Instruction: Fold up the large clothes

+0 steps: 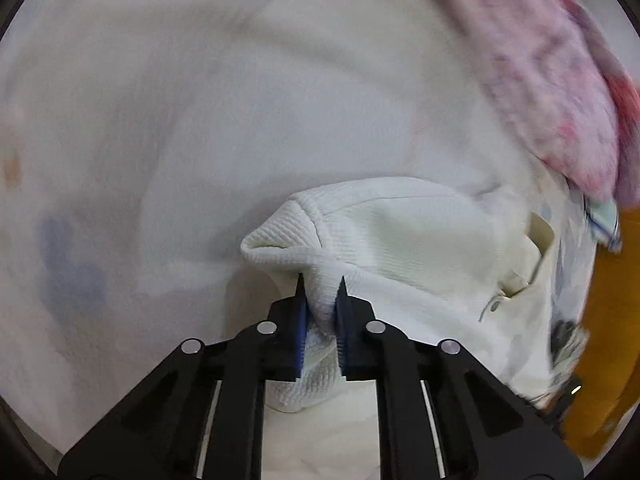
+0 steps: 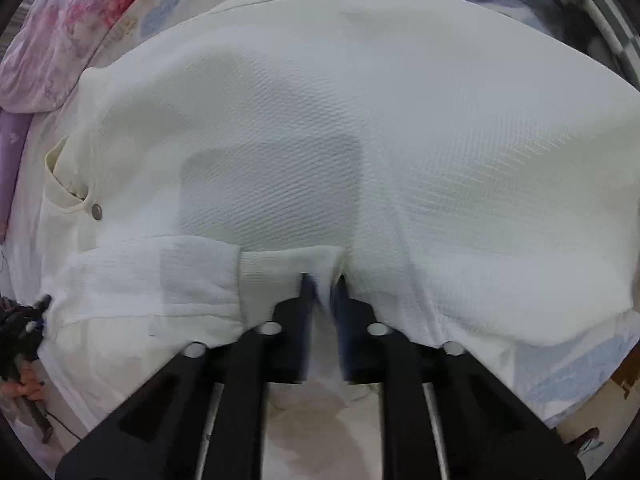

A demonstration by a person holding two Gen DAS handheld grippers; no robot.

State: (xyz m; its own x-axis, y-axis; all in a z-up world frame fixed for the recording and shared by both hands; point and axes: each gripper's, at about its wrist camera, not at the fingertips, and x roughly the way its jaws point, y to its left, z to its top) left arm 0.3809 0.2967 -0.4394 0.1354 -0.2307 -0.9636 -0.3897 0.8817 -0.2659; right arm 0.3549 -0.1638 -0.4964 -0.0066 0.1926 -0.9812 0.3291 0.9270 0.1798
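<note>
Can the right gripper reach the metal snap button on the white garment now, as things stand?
Probably not yet. The right gripper is shut on the white garment, so it is occupied. The snap button lies uncovered, off to the side; nothing blocks it.

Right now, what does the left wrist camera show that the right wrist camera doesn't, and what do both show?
Only the left wrist view shows the left gripper shut on a bunched ribbed cuff of the white textured garment, lifted off the pale sheet, with an orange-brown surface at the right edge. Only the right wrist view shows the right gripper pinching the garment's near edge, its broad panel spread flat, and a checked cloth at the top right. Both show the same garment's metal snap button and the pink floral quilt.
</note>
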